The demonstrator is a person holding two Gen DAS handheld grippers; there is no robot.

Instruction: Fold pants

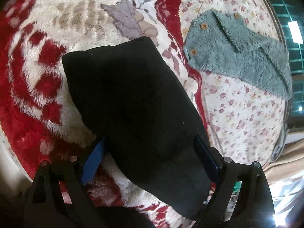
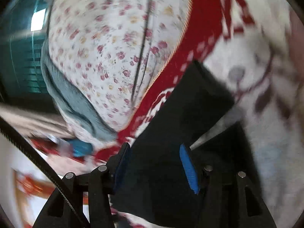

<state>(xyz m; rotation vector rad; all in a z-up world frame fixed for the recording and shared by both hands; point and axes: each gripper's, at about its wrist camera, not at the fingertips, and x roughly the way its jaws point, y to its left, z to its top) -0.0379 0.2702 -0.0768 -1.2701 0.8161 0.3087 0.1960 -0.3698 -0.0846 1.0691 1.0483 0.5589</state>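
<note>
**Black pants lay folded small; both hand-held grippers stood spread around them**

The black pants (image 1: 133, 102) lay as a compact, flat packet on the red-and-white plush blanket (image 1: 38, 60) covering the bed. In the left wrist view the packet ran from about 11 o'clock down to 5 o'clock, with straight edges and a squared far end, which read to me as cloth already doubled over more than once. No loose leg or waistband trailed out that I could see.

The left hand-held gripper (image 1: 150, 163) had its blue pads (image 1: 93, 163) spread wide, one on each side of the near end of the packet. The jaws were released, not pinching; the cloth simply lay between and over them.

The right hand-held gripper (image 2: 153, 163) was likewise spread, the dark fabric (image 2: 171, 133) filling the gap between its pads (image 2: 188, 169). That view was smeared with motion blur, so whether the pads touched the cloth I could not tell.

Off at 2 o'clock in the left view, a teal fleece garment (image 1: 237, 53) with wooden buttons lay flat on the floral sheet (image 1: 247, 117), well apart from the pants.

By my judgement the folding was nearly finished or finished. What might have remained was a last fold or a smoothing and squaring of the packet; the pictures did not settle which.
</note>
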